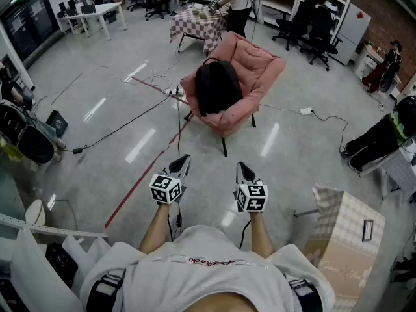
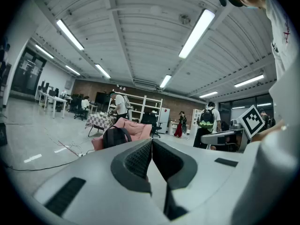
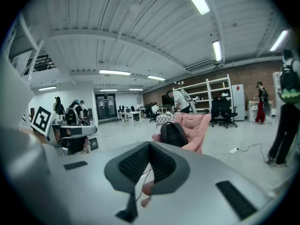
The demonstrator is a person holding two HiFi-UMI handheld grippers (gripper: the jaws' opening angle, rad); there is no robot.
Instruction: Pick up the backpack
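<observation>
A black backpack [image 1: 217, 86] sits upright on the seat of a pink armchair [image 1: 255, 77] well ahead of me across bare floor. The backpack [image 2: 116, 137] shows small in the left gripper view, and the backpack [image 3: 174, 133] shows small in the right gripper view, on the pink armchair [image 3: 193, 128]. My left gripper [image 1: 182, 162] and right gripper [image 1: 243, 169] are held side by side in front of my chest, both pointing toward the chair. Both are shut with nothing between the jaws, and both are far from the backpack.
Cables [image 1: 123, 125] and a red floor line [image 1: 148, 174] run left of the chair; a power strip [image 1: 305, 111] lies to its right. A checked table [image 1: 197, 21] with a person stands behind. A cardboard box [image 1: 344, 239] is at my right, chairs [image 1: 26, 135] at my left.
</observation>
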